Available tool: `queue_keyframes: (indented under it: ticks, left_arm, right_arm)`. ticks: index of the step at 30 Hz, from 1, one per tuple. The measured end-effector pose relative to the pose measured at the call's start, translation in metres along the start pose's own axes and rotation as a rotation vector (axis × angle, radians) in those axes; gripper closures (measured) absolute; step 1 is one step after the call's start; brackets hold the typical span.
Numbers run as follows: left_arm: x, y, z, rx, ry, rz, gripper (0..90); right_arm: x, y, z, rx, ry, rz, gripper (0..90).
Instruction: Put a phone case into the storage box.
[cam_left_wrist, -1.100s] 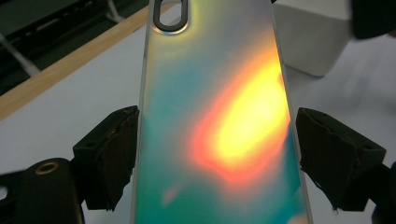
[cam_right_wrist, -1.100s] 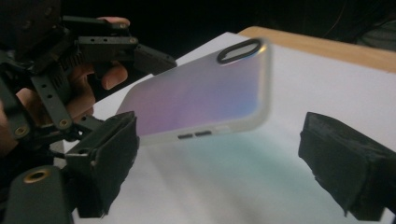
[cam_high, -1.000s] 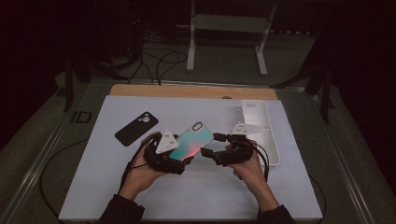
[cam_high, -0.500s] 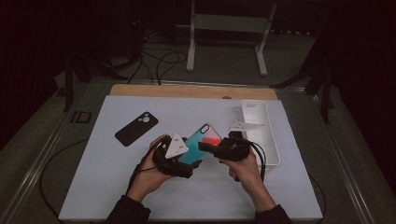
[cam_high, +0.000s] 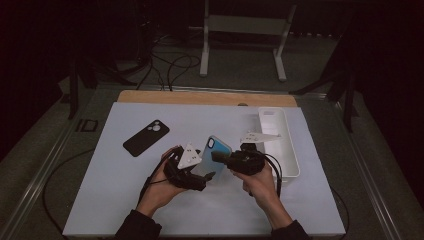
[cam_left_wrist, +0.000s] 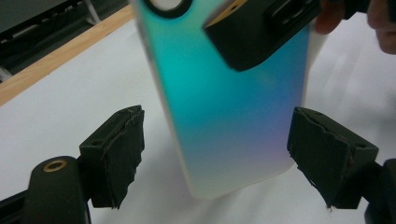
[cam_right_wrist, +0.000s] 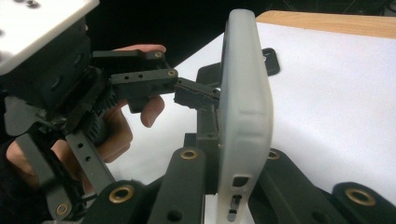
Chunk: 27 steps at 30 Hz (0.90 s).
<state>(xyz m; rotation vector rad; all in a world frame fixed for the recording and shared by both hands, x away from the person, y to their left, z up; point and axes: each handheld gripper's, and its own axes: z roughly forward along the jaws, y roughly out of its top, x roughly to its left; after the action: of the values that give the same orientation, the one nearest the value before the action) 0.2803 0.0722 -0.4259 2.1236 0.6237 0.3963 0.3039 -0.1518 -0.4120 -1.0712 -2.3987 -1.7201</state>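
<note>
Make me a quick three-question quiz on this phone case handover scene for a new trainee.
1. True or false: the right gripper is shut on the teal phone case.
2. Do the left gripper pads press on that case? A) yes B) no, they stand apart from it
3. What lies flat on the white mat at far left?

Key:
1. True; its jaws have just been closing, and they clamp the case on edge.
2. B.
3. A black phone case.

Teal phone case (cam_left_wrist: 229, 107) upright between spread left claw (cam_left_wrist: 233, 158) pads, untouched; right claw (cam_left_wrist: 261, 32) pinches top; white worktop (cam_left_wrist: 56, 112) below.
</note>
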Motion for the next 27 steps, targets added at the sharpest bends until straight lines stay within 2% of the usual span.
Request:
queue_keyframes:
  ticks: [5,11,16,21,27]
  left_arm:
    - [0.007,-0.003,-0.005,-0.026,-0.048,-0.045,17.8]
    - [0.011,-0.005,-0.007,-0.035,-0.107,-0.075,15.3]
    - [0.014,-0.009,-0.006,-0.045,-0.138,-0.102,15.2]
    - [0.016,-0.011,-0.005,-0.050,-0.169,-0.120,15.7]
    - [0.014,-0.011,-0.003,-0.043,-0.211,-0.108,16.3]
  right_arm:
    - [0.000,0.002,-0.004,-0.009,-0.013,-0.019,86.7]
    - [0.001,0.004,-0.011,-0.031,-0.007,-0.045,86.7]
    - [0.003,0.005,-0.017,-0.043,0.001,-0.066,86.6]
    - [0.006,0.007,-0.022,-0.056,0.023,-0.078,86.5]
    - [0.006,0.008,-0.023,-0.064,0.071,-0.088,86.5]
